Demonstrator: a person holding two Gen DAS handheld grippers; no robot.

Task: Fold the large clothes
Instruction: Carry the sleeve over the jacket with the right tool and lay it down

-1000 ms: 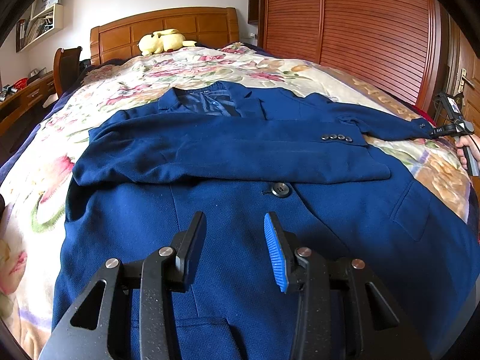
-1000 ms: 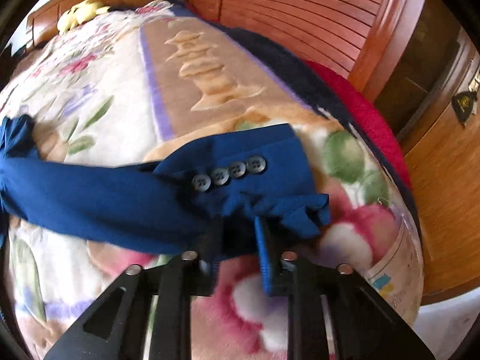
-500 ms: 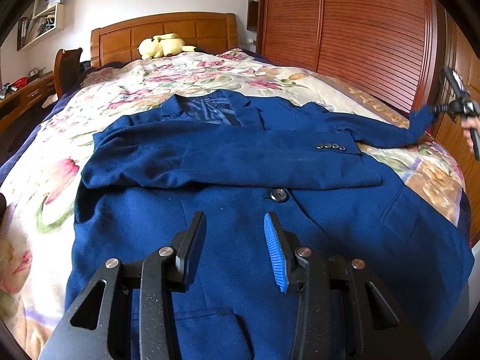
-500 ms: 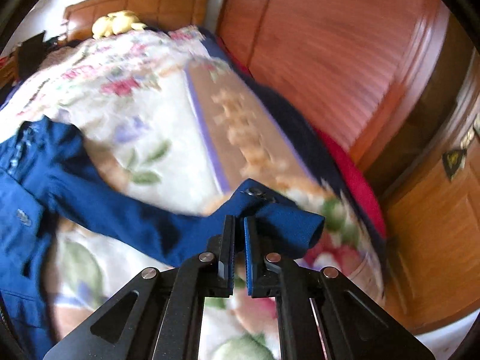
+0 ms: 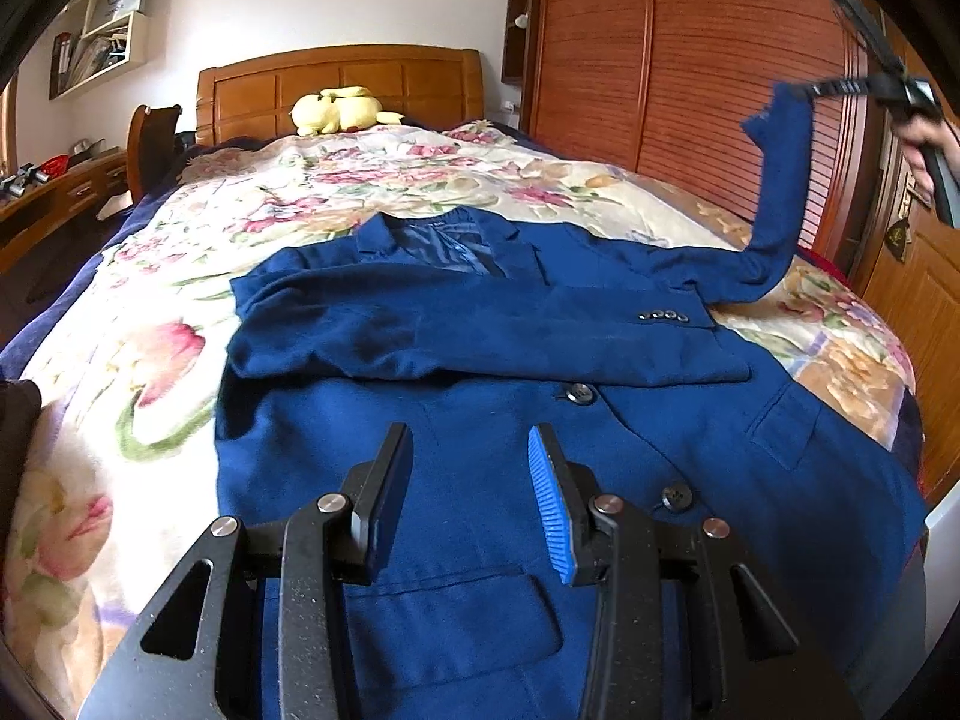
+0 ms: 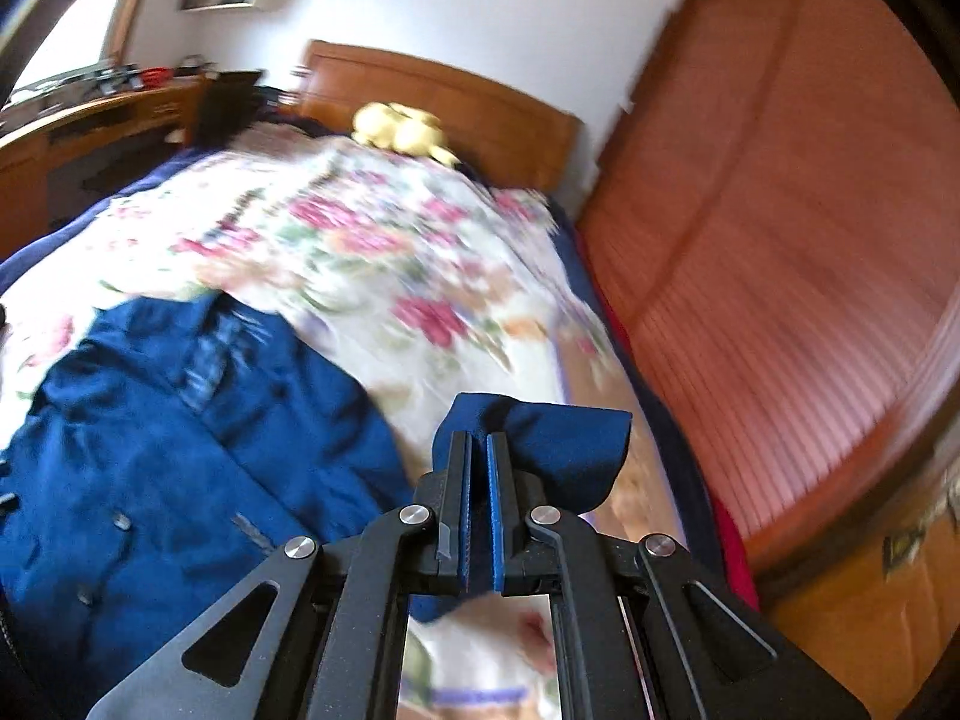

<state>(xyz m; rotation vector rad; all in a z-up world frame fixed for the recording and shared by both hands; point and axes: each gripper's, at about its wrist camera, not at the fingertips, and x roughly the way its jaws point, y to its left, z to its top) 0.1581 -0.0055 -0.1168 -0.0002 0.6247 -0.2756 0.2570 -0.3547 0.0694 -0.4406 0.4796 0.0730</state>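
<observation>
a navy blue blazer (image 5: 540,456) is laid front-up on a floral bedspread (image 5: 180,276), filling the centre and lower part of the left wrist view, with one sleeve (image 5: 480,336) already folded flat across the chest, its cuff buttons pointing to the right of the frame. the other sleeve's cuff (image 6: 558,450) is pinched between the nearly closed jaws of the right gripper (image 6: 478,498) and is held raised at the upper right of the left wrist view, so that the sleeve (image 5: 774,204) hangs clear of the bed; it is judged that this lift is meant to let it be carried across the chest onto the first one. the left gripper (image 5: 471,498) is held with its jaws wide apart and nothing between them, hovering above the lower front of the blazer, probably kept ready to press or smooth the cloth. the right wrist view is blurred. the bed offers a soft, broad surface; a wooden headboard (image 5: 342,84) with a yellow plush toy (image 5: 336,111) is seen at upper centre, a slatted wooden wardrobe (image 5: 690,72) at the right, and a desk (image 5: 54,198) with wall shelves (image 5: 102,42) at the left
</observation>
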